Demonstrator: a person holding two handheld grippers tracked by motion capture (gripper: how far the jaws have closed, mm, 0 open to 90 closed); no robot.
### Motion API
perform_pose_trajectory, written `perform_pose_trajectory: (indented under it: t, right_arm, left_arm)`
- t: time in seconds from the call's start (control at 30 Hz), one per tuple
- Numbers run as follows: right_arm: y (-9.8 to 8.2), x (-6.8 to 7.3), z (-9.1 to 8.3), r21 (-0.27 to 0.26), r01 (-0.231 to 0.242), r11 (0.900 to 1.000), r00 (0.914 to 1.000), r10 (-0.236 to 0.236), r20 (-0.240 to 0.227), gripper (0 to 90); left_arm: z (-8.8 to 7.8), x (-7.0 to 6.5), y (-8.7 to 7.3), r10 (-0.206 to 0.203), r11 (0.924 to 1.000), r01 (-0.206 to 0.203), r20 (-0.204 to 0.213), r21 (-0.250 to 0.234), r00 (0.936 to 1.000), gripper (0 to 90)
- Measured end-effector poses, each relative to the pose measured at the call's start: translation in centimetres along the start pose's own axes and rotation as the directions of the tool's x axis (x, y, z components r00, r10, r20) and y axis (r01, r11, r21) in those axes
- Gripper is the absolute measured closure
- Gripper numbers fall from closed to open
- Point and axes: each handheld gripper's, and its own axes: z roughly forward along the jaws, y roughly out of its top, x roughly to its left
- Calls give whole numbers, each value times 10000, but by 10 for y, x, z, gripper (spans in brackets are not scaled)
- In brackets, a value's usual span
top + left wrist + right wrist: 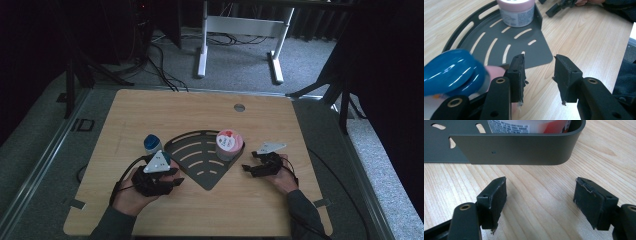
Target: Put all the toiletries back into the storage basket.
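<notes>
A dark fan-shaped slotted tray (200, 172) lies at the middle of the wooden table. In its far right corner stands a pink-lidded cup (228, 144). A blue-lidded cup (151, 142) stands just left of the tray, behind my left gripper (176, 181). In the left gripper view the jaws (539, 65) are apart over bare wood at the tray's (499, 37) tip, with the blue cup (449, 71) outside them on the left. My right gripper (250, 167) rests right of the tray. Its jaws (540, 187) stand wide with nothing between them, facing the tray wall (519, 148) and the pink cup (524, 126).
A round cable hole (239, 107) sits near the table's far edge. Beyond the table, white desk legs (202, 50) and cables lie on grey carpet. Bare wood stretches across the far half of the table.
</notes>
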Motion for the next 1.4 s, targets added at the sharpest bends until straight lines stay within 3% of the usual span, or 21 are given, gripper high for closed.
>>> perform_pose_trajectory:
  t: [0.57, 1.03, 1.4]
  right_arm:
    - [0, 0, 0, 2, 7, 10000, 10000, -7, -2, 261]
    - [0, 0, 0, 0, 5, 10000, 10000, -5, -2, 261]
    - [0, 0, 0, 0, 1, 10000, 10000, -1, -2, 261]
  left_arm:
    - [-25, 17, -13, -604, 9981, 608, -635, 52, 9962, 580]
    - [-30, 32, -21, -1023, 9943, 1050, -1057, 198, 9891, 542]
    - [-25, 41, -20, -981, 9942, 1023, -1104, 331, 9890, 513]
